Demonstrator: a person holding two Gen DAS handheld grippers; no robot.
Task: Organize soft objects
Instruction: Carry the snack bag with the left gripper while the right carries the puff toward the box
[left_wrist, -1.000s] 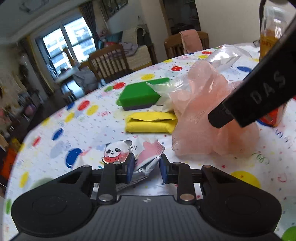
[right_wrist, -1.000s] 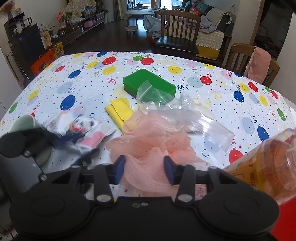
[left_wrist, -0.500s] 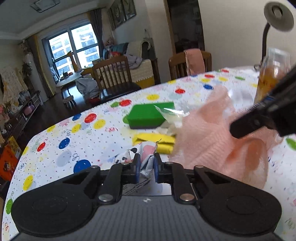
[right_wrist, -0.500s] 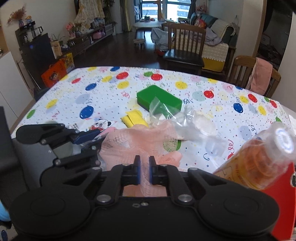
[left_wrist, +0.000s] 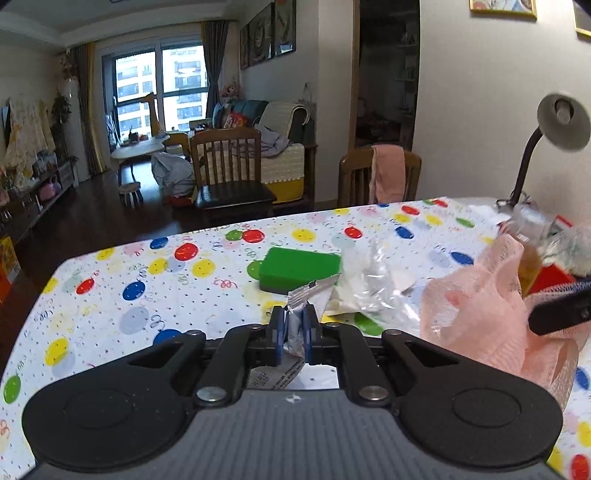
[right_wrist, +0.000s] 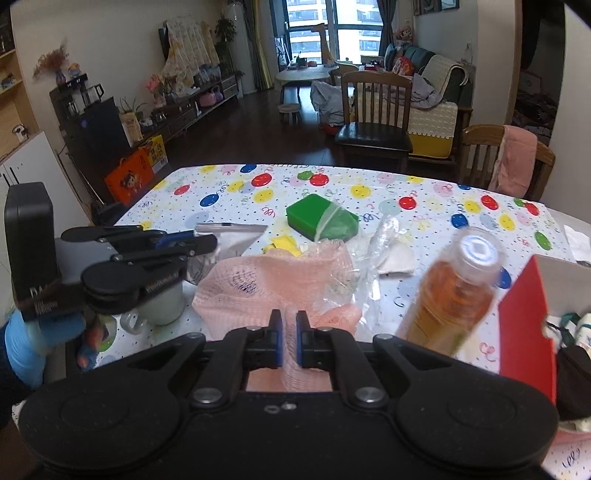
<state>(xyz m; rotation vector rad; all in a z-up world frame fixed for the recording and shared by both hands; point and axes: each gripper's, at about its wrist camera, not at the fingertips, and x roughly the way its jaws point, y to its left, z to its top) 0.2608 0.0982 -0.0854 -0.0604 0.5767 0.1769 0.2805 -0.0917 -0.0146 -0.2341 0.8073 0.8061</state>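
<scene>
My left gripper (left_wrist: 293, 334) is shut on a silvery snack packet (left_wrist: 308, 301) and holds it above the table; the gripper also shows in the right wrist view (right_wrist: 184, 243) with the packet (right_wrist: 231, 240). My right gripper (right_wrist: 290, 338) is shut on a pink mesh cloth (right_wrist: 273, 280) lifted off the table; the cloth shows at the right of the left wrist view (left_wrist: 480, 302). A green sponge (left_wrist: 299, 269) (right_wrist: 319, 218), a yellow cloth (right_wrist: 284, 243) and a clear plastic bag (left_wrist: 373, 291) lie on the spotted tablecloth (left_wrist: 147, 288).
A bottle of orange liquid (right_wrist: 454, 295) stands close to the right gripper, beside a red box (right_wrist: 528, 306). A white mug (right_wrist: 162, 306) stands under the left gripper. A desk lamp (left_wrist: 554, 129) is at the far right. Wooden chairs (right_wrist: 376, 110) stand beyond the table.
Both grippers closed, left on the packet, right on the pink cloth, and both rose from the table carrying them.
</scene>
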